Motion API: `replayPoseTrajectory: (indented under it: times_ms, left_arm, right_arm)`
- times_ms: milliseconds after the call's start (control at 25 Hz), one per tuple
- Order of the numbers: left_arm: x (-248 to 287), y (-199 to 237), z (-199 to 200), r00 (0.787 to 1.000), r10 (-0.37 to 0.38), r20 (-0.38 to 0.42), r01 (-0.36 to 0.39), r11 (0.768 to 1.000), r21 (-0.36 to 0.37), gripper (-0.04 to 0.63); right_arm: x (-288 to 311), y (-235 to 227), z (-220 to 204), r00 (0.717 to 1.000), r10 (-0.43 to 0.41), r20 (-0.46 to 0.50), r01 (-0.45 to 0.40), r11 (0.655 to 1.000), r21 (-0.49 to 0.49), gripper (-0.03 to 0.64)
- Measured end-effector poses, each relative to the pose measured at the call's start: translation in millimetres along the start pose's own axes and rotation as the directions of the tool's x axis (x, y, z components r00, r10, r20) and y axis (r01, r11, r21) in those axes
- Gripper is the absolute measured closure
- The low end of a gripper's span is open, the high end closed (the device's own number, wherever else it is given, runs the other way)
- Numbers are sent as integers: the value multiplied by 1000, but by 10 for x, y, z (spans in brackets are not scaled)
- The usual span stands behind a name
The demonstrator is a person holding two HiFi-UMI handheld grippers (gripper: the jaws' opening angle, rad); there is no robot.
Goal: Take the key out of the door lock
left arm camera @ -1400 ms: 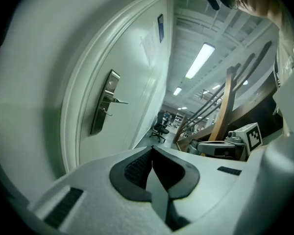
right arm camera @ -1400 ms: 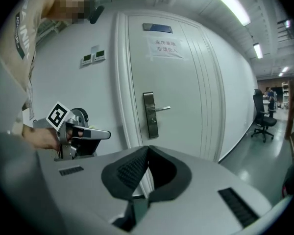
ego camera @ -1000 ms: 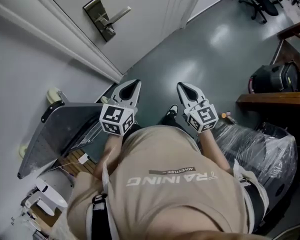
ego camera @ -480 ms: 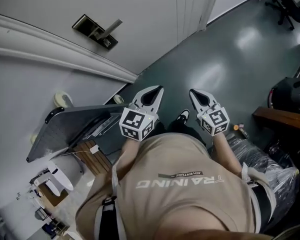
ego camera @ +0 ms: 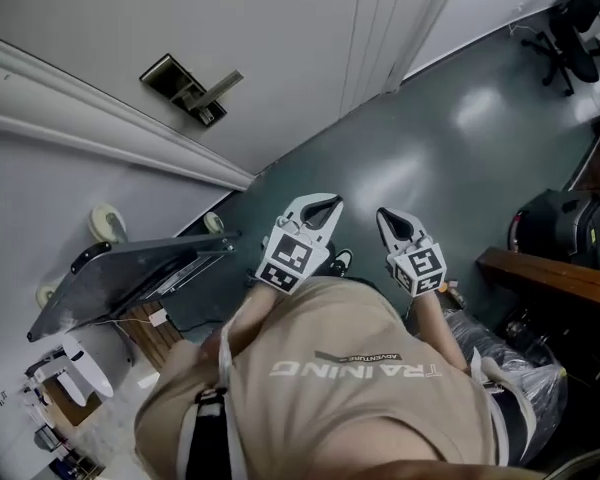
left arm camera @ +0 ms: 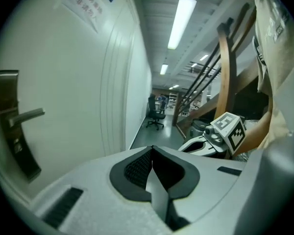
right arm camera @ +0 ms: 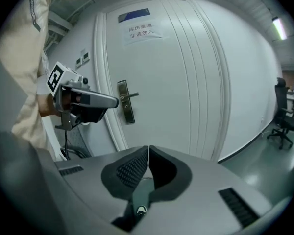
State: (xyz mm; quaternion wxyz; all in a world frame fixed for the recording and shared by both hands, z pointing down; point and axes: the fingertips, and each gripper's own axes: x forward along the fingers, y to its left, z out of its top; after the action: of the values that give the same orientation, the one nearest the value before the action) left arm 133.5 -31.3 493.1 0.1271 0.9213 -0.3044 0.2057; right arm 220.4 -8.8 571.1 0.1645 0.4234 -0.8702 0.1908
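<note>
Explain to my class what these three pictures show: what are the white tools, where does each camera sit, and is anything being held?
There is no robot here. A person in a beige shirt holds a two-jaw gripper in each hand. The head view comes from a camera on the person's head looking steeply down. It shows the left gripper and the right gripper above a grey floor. The other two pictures come from cameras riding on each gripper, looking along its jaws. Both pairs of jaws are together and hold nothing. Ahead stands a white door with a door lock. Whether a key sits in it is too small to make out.
</note>
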Motion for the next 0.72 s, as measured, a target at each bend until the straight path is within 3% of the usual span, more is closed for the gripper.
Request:
replayPoseTrajectory:
  times_ms: [120, 320, 400, 480, 600, 720]
  left_arm:
    - [229, 141, 479, 991, -77, 111, 75, 997, 19, 589]
    - [289, 597, 619, 983, -23, 180, 32, 998, -48, 589]
    - [222, 835, 522, 987, 34, 154, -25, 998, -56, 589]
    - [44, 969, 411, 988, 109, 104, -110, 994, -2, 589]
    - [-312, 1102, 366, 973, 208, 96, -212, 976, 41, 589]
    - [-591, 1480, 190, 930, 362, 63, -358, 931, -69, 589]
  right_arm:
    - [62, -182, 400, 999, -38, 37, 38, 999, -19, 601]
    - [245, -391, 797, 994, -68, 84, 71, 997, -29, 601]
    - [480, -426, 810, 997, -44, 65, 46, 998, -36, 601]
    - [666, -412, 796, 1000, -7, 12, 8, 997, -79, 601]
    - [966, -337, 1045, 994, 107, -19, -108, 979, -170, 601]
    - [1413, -68, 1454, 970, 244, -11, -236, 924, -300, 601]
